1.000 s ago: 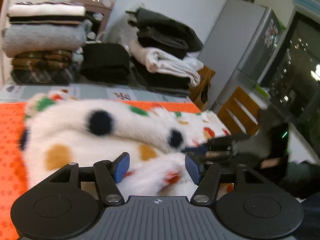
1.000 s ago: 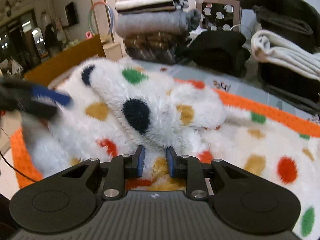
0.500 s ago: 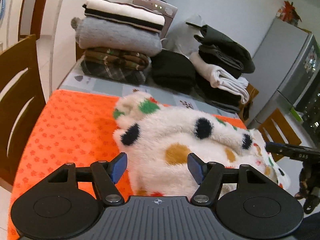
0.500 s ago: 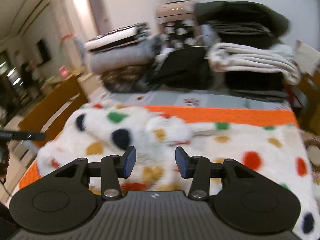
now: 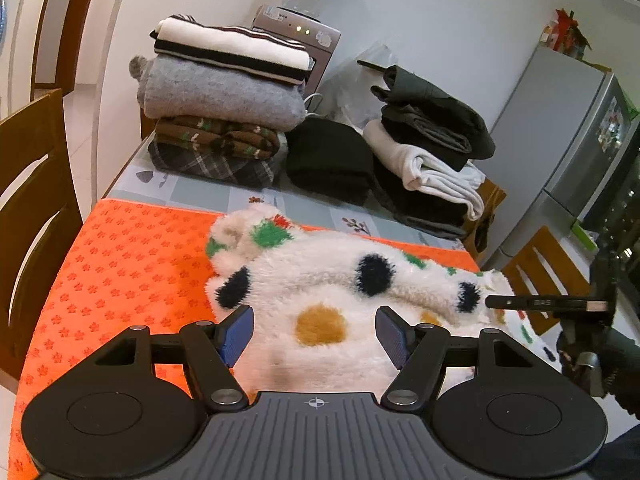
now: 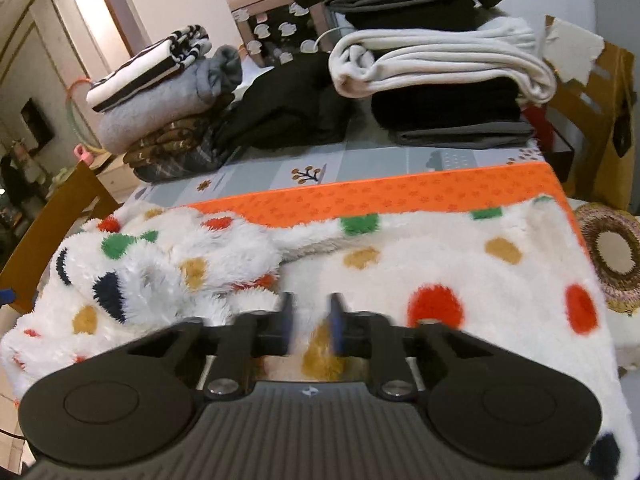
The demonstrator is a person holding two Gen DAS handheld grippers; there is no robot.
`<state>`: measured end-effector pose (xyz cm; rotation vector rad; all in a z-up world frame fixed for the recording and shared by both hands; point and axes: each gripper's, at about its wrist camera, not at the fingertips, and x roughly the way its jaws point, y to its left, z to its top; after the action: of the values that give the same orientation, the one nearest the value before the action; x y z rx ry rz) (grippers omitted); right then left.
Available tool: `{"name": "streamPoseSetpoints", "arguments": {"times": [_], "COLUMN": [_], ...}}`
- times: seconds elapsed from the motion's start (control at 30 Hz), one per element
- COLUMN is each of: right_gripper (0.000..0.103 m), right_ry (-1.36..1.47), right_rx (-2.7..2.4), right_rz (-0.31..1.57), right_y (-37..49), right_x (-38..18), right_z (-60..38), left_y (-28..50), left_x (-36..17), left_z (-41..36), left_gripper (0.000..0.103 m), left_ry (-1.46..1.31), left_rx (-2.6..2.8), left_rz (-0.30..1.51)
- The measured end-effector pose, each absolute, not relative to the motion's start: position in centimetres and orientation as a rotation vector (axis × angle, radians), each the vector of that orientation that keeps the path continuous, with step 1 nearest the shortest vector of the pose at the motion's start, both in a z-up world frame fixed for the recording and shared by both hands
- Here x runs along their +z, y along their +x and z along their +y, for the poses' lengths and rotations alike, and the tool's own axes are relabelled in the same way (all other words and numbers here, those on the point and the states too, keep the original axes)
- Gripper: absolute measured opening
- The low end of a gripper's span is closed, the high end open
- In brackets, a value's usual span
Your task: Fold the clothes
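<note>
A white fleece garment with coloured dots (image 5: 320, 280) lies bunched on the orange mat (image 5: 132, 248); in the right wrist view the fleece garment (image 6: 440, 264) spreads flat to the right, with a sleeve heaped at the left. My left gripper (image 5: 315, 334) is open above the garment's near edge, holding nothing. My right gripper (image 6: 310, 320) hovers over the fleece with blurred jaws closing to a narrow gap, nothing visibly pinched. The right gripper's finger (image 5: 548, 303) also shows at the garment's right end.
Stacks of folded clothes (image 5: 224, 92) (image 6: 436, 68) and a black bundle (image 5: 328, 160) line the table's far side. A wooden chair (image 5: 28, 200) stands at the left, another chair (image 5: 536, 264) and a grey fridge (image 5: 568, 140) at the right. A woven mat (image 6: 612, 256) lies off the right edge.
My right gripper let go of the fleece, opened wide, pulled back, and is narrowing again. The left gripper drew back from the garment, staying open. The sleeve now lies folded across the body.
</note>
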<state>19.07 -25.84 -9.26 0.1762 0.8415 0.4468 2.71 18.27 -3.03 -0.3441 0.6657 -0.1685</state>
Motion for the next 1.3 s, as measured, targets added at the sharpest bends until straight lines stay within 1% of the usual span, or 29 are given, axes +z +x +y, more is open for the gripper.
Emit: {"name": "streamPoseSetpoints", "arguments": {"times": [0.17, 0.4, 0.77, 0.9, 1.1, 1.13, 1.17, 1.23, 1.3], "right_gripper": [0.001, 0.001, 0.001, 0.001, 0.007, 0.013, 0.023, 0.034, 0.036], "right_ry": [0.179, 0.215, 0.281, 0.308, 0.363, 0.365, 0.367, 0.371, 0.371], "right_rx": [0.456, 0.364, 0.075, 0.033, 0.028, 0.035, 0.041, 0.063, 0.09], "right_rz": [0.79, 0.729, 0.698, 0.704, 0.71, 0.714, 0.717, 0.717, 0.721], "right_y": [18.4, 16.2, 9.6, 7.3, 5.1, 4.9, 4.7, 4.3, 4.2], "right_x": [-7.7, -4.9, -4.1, -4.2, -4.7, -4.8, -4.8, -5.0, -5.0], "right_z": [-27.0, -33.1, -45.6, -48.2, -49.4, -49.2, -49.0, -48.3, -47.5], "left_y": [2.4, 3.6, 7.3, 8.8, 10.6, 10.8, 10.9, 11.1, 11.1], "left_x": [-2.4, -1.9, -1.5, -1.7, -2.3, -2.3, -2.4, -2.6, -2.6], "left_z": [17.3, 14.6, 6.8, 4.1, 0.3, 0.1, -0.1, -0.2, 0.2], "left_gripper": [0.07, 0.07, 0.07, 0.07, 0.07, 0.07, 0.07, 0.07, 0.07], "left_ry": [-0.349, -0.35, -0.311, -0.292, -0.251, -0.249, -0.247, -0.24, -0.239], "left_rx": [-0.155, -0.199, -0.41, -0.479, -0.558, -0.559, -0.558, -0.539, -0.517], "left_rz": [0.639, 0.614, 0.607, 0.623, 0.65, 0.652, 0.653, 0.652, 0.652]}}
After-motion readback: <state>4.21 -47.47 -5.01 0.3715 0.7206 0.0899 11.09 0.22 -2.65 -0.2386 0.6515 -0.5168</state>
